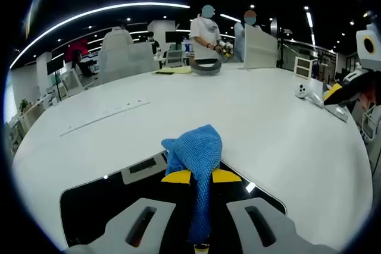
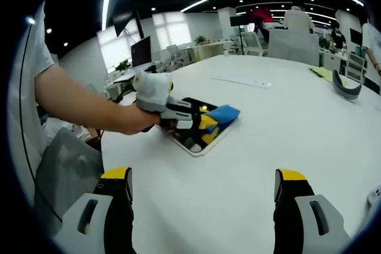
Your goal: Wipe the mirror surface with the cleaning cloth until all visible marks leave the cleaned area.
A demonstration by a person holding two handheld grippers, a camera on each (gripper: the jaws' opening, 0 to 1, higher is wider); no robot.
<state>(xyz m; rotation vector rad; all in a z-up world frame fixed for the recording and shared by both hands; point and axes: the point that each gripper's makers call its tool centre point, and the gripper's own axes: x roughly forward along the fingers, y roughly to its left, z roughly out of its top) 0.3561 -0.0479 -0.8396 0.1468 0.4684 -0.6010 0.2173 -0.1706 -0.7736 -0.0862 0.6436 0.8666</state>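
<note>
On the mirror (image 1: 89, 203), your left tongs (image 1: 201, 176) are clamped on the blue cloth (image 1: 195, 150), which bunches ahead of the yellow tips and trails back between the jaws toward the camera. The mirror lies flat on the white tabletop (image 1: 238, 117), a dark rectangular panel in a pale frame, and the cloth sits at its far edge as your left gripper view looks along it, part of the bundle spilling just past the frame. From your right gripper view, the mirror (image 2: 193, 138) runs lengthwise away from the person's hand (image 2: 128, 120), with the cloth (image 2: 223, 113) at the end farthest from that hand and the left tongs (image 2: 205, 124) over the glass. Your right tongs (image 2: 202, 191) hang open and empty, well apart from the mirror, which lies ahead of them and slightly left. So the left side is plainly the nearer one, and most of the glass lies behind the cloth, toward you; the wiping stroke probably wants to pull back along the long axis. Whether marks remain on the glass is too small to tell.
</note>
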